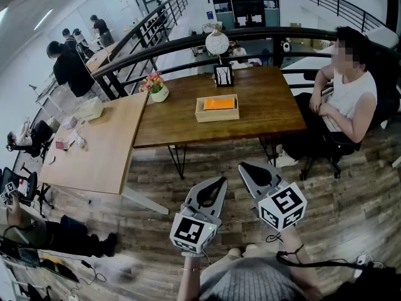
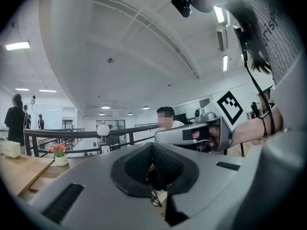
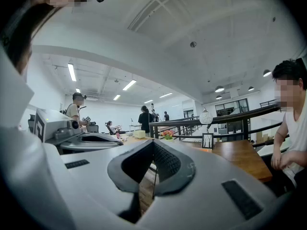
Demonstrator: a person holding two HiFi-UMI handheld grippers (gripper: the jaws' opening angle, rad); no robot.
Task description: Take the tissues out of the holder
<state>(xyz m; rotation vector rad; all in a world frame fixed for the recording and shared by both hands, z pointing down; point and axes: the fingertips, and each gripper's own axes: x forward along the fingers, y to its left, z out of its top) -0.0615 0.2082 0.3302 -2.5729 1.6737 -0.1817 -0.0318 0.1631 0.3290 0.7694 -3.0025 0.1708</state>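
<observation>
Head view: steeply downward over the left gripper (image 1: 219,182) and right gripper (image 1: 245,168), with the tabletop (image 1: 263,115) well ahead. Gripper views: low, level, facing the tabletop. All three share the seated person (image 1: 351,99).

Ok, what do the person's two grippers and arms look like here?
The left claw and right claw are pale grey tapered shells with black textured pads. Each carries a white cube with black square markers. A black cord loops the right wrist.
</observation>
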